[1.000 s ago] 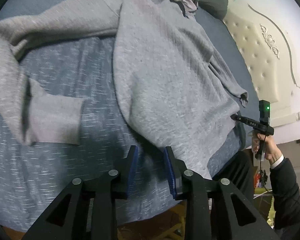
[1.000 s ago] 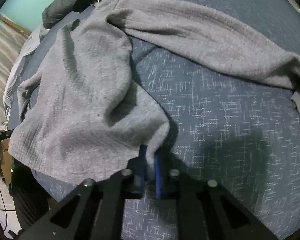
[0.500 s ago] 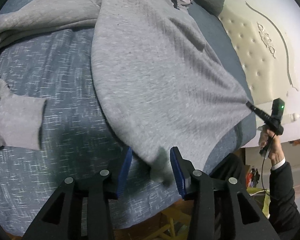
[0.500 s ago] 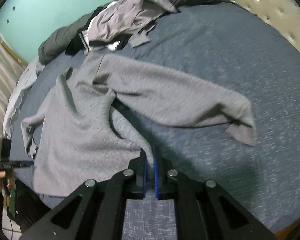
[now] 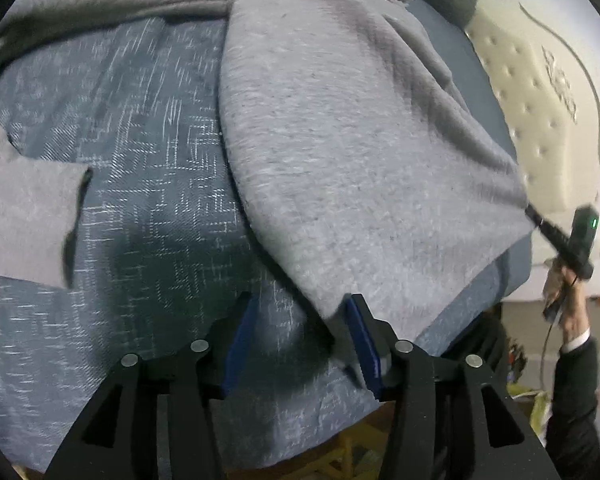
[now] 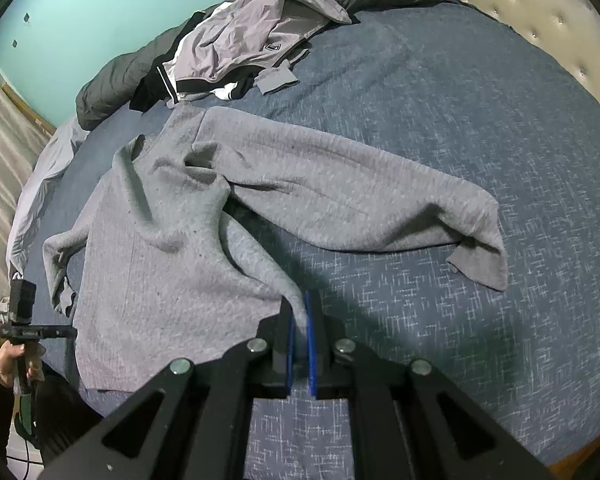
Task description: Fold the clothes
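Observation:
A grey sweater (image 6: 172, 280) lies spread on the blue bed cover (image 6: 480, 128), one sleeve (image 6: 360, 200) stretched out to the right. My right gripper (image 6: 299, 314) is shut on one corner of the sweater's hem and holds it a little above the bed. In the left wrist view that gripper (image 5: 534, 216) shows at the right, held in a hand (image 5: 564, 284), with the hem pulled taut to it. My left gripper (image 5: 302, 332) is low over the other hem corner (image 5: 336, 320). Its jaws are opening; the corner hangs between them against the right pad, unpressed.
A grey and black jacket (image 6: 252, 36) and a dark duvet (image 6: 112, 80) lie piled at the far end of the bed. A cream tufted headboard (image 5: 540, 92) stands along one side. The bed's near edge runs just below both grippers. A dark sleeve (image 5: 576, 392) is at the right.
My left gripper has come down onto the hem corner and its jaws have spread wider. My right gripper lifted the other corner off the bed, then held still; the hem now stretches between.

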`<state>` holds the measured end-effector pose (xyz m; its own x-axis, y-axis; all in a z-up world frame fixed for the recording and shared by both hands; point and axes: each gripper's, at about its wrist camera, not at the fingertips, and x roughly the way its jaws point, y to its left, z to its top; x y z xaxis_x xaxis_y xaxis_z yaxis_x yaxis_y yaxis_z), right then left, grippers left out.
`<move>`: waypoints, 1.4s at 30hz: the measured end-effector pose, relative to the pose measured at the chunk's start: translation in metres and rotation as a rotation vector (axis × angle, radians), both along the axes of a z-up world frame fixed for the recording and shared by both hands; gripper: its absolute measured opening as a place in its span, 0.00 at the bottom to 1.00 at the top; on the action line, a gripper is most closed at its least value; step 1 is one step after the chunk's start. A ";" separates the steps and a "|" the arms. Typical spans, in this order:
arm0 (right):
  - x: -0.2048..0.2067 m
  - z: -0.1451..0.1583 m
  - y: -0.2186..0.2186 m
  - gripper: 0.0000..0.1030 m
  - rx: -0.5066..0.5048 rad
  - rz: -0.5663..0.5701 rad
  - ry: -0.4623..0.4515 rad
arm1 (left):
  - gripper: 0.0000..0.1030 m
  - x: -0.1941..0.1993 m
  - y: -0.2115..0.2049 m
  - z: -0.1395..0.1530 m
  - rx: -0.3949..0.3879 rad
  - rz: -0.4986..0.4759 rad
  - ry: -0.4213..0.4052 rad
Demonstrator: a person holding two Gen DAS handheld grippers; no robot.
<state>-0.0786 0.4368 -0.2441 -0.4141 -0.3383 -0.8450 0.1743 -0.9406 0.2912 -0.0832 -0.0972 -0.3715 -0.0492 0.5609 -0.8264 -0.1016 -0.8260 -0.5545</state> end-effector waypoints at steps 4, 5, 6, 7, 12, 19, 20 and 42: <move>0.003 0.006 0.000 0.04 -0.003 0.010 0.009 | 0.31 -0.007 0.015 -0.005 0.037 0.009 0.007; 0.003 0.008 0.000 0.04 -0.004 0.013 0.013 | 0.12 -0.008 0.020 -0.002 0.035 -0.001 0.018; 0.004 0.010 0.000 0.04 -0.004 0.017 0.016 | 0.06 -0.009 0.025 0.002 0.032 -0.013 0.032; 0.004 0.012 0.000 0.04 -0.006 0.018 0.019 | 0.03 -0.010 0.029 0.005 0.028 -0.025 0.046; 0.007 0.025 -0.001 0.04 -0.022 0.031 0.040 | 0.03 -0.016 0.033 0.049 0.059 -0.039 0.149; 0.010 0.044 0.010 0.04 -0.030 0.016 0.077 | 0.03 -0.026 0.049 0.145 0.045 -0.092 0.319; 0.010 0.046 0.013 0.04 -0.030 0.009 0.081 | 0.03 -0.029 0.055 0.148 0.036 -0.100 0.322; 0.010 0.016 0.036 0.04 -0.021 -0.024 0.022 | 0.40 -0.020 0.061 0.078 -0.027 -0.198 0.207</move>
